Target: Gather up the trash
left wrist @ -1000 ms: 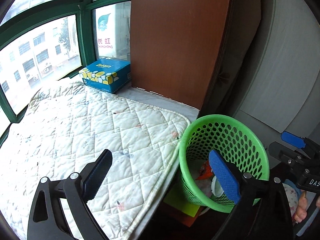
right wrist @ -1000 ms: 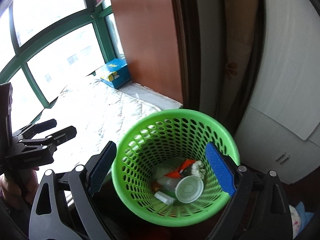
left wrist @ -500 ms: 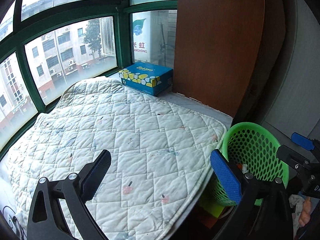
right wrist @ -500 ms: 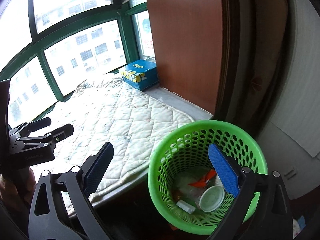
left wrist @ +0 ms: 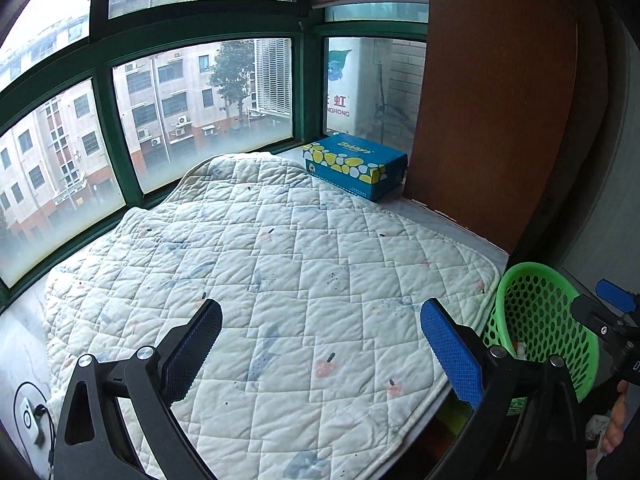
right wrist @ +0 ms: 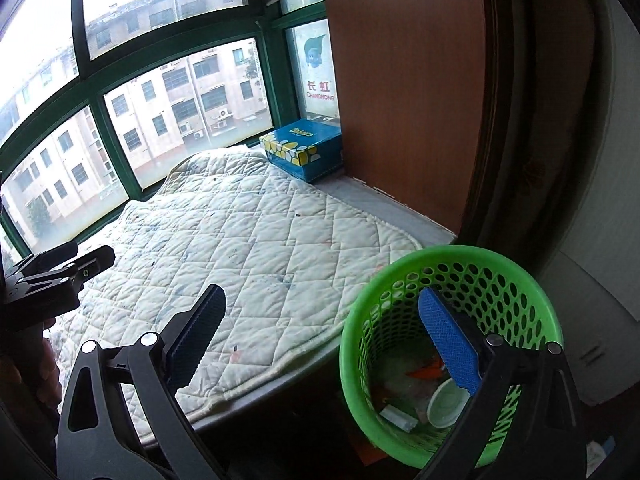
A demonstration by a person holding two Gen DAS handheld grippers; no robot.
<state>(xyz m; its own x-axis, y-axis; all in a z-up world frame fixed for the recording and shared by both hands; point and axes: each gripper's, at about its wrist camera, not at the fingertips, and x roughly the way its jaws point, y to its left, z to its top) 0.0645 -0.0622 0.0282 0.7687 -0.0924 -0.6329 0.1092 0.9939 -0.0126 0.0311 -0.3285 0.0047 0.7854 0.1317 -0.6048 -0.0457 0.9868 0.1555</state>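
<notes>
Both your grippers, left (left wrist: 320, 344) and right (right wrist: 320, 340), jaws wide, empty. Swinging right could tip the bin (right wrist: 448, 268) off beside the quilt (left wrist: 280, 264).

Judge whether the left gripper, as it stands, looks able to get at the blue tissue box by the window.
Probably yes. The left gripper is open and empty over the quilted pad, and nothing stands on the pad between it and the blue tissue box.

Both views have swung from the green basket (right wrist: 448, 264) toward the quilted mat (left wrist: 280, 272).
</notes>
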